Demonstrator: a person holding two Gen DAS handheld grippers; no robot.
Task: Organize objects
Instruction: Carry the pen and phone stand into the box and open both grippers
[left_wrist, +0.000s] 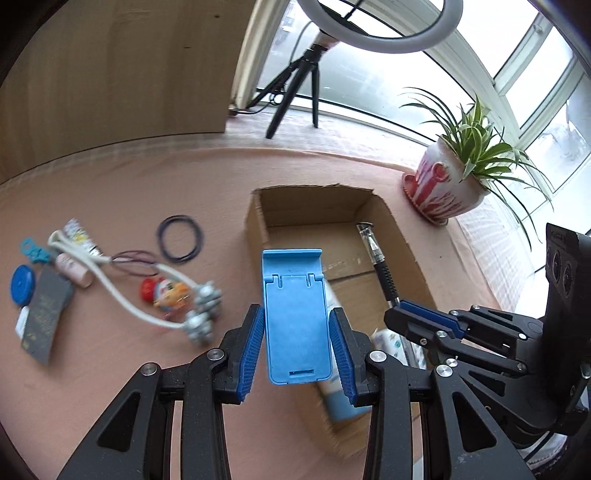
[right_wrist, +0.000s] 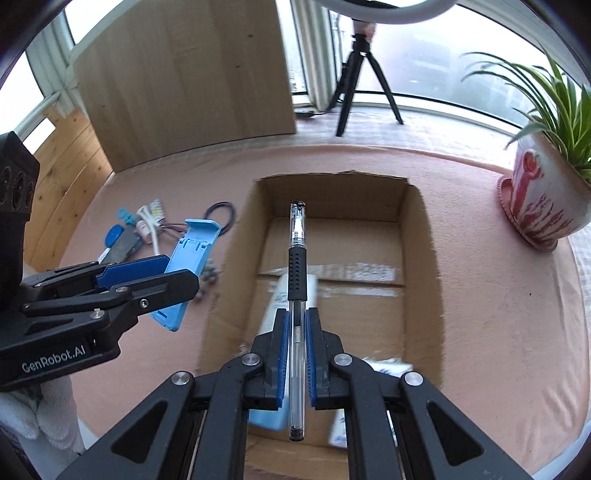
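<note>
My left gripper (left_wrist: 297, 345) is shut on a blue plastic phone stand (left_wrist: 295, 317), held above the left edge of an open cardboard box (left_wrist: 255, 218). My right gripper (right_wrist: 297, 347) is shut on a clear pen with a black grip (right_wrist: 297, 266), held over the middle of the box (right_wrist: 421, 236). The pen (left_wrist: 380, 266) pokes out from the right gripper (left_wrist: 399, 314) in the left wrist view. The phone stand (right_wrist: 188, 266) and left gripper (right_wrist: 166, 273) show at the left of the right wrist view. A white and blue tube (right_wrist: 275, 306) lies inside the box.
On the pink tablecloth left of the box lie black hair ties (left_wrist: 180, 239), a small clown figure (left_wrist: 166, 291), a white massage roller (left_wrist: 201, 314), a blue round lid (left_wrist: 22, 284), a dark booklet (left_wrist: 44, 317) and small tubes. A potted plant (left_wrist: 447, 184) stands right, a tripod (left_wrist: 295, 88) behind.
</note>
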